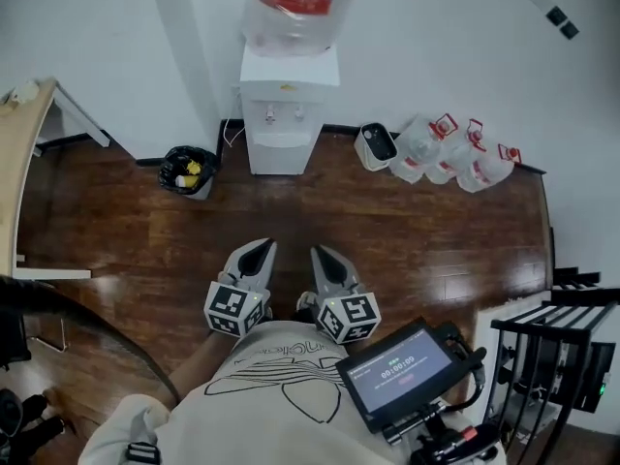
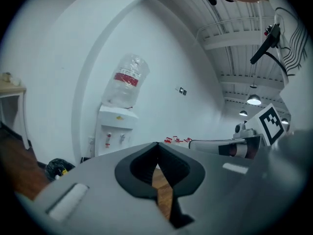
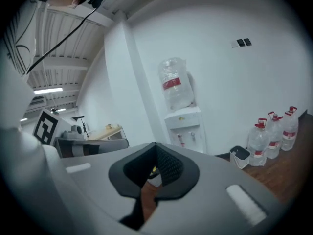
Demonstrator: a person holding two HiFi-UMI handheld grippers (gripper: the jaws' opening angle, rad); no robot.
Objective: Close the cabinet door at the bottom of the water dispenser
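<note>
The white water dispenser (image 1: 287, 109) stands against the far wall with a clear bottle (image 1: 291, 8) on top. Its lower cabinet front (image 1: 281, 155) is steeply foreshortened, and I cannot tell how the door stands. Both grippers are held close to the person's body, well short of the dispenser. The left gripper (image 1: 262, 247) and the right gripper (image 1: 319, 251) are side by side, jaws shut on nothing. In the left gripper view the dispenser (image 2: 116, 129) rises beyond the shut left gripper (image 2: 157, 144), which hides its base. The right gripper (image 3: 156, 145) likewise hides the base of the dispenser (image 3: 185, 124).
A black bin (image 1: 188, 170) sits left of the dispenser. To the dispenser's right are a small white bin (image 1: 376, 146) and several water bottles (image 1: 455, 158). A wooden table (image 1: 19, 153) is at the left, a black rack (image 1: 557, 342) at the right. Wooden floor (image 1: 291, 211) lies between.
</note>
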